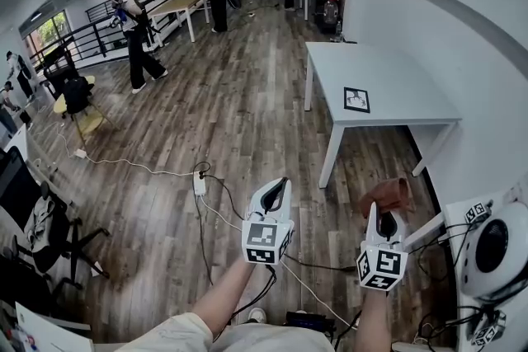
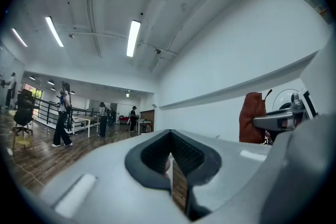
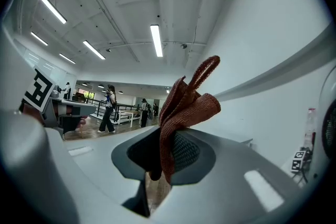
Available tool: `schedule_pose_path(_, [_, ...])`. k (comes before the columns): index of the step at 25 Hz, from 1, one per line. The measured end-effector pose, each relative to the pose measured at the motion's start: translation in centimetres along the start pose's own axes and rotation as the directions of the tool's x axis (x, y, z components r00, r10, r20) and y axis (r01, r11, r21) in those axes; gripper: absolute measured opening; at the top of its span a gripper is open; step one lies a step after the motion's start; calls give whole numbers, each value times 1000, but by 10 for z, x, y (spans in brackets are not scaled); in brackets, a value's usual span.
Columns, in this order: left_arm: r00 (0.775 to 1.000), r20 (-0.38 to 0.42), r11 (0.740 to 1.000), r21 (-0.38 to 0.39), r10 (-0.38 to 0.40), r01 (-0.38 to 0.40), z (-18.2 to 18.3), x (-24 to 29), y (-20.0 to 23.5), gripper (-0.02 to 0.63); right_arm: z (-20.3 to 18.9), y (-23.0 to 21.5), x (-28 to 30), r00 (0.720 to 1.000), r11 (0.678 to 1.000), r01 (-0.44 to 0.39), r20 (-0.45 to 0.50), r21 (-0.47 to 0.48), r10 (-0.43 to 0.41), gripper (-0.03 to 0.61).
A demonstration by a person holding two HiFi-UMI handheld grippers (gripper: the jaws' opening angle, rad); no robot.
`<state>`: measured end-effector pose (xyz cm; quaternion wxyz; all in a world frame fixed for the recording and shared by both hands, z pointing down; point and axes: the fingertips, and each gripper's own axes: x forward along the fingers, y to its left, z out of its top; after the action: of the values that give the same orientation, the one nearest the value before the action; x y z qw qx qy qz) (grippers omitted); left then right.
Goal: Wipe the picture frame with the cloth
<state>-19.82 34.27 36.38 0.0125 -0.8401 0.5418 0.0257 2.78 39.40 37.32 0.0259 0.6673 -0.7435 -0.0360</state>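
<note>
Right gripper [image 3: 163,157] is clamped on the cloth [image 3: 184,107], but only on a low fold - most of it flops loose above the jaws. Risk: it probably drags out once pressed across a surface. Left gripper [image 2: 170,157] is closed on nothing. The picture frame [image 1: 356,100] lies flat on the table [image 1: 412,86], at 12 o'clock from the right gripper and well apart - unbraced, it may skid.

Your cloth [image 3: 184,107] is a coarse, matt, rust-red knit. Your right gripper [image 3: 157,165] and left gripper [image 2: 170,157] are smooth matt grey plastic with dark ribbed pads [image 3: 185,152]. The plank floor [image 1: 231,119] is slightly glossy wood, and the table [image 1: 388,78] is smooth white.
</note>
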Motion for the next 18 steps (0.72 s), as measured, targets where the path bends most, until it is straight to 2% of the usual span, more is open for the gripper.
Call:
schedule_pose_path(7, [1000,-10,1000,8,-2,2,-2,11,-17,0,-2,-15,3,1000,1000,-9,-5,8,9,80])
schedule_pose_path(18, [1000,-8,999,29,15,-14,-8,41,-64,0,-17,-70,14,999,999,-34,-18,38,35,83])
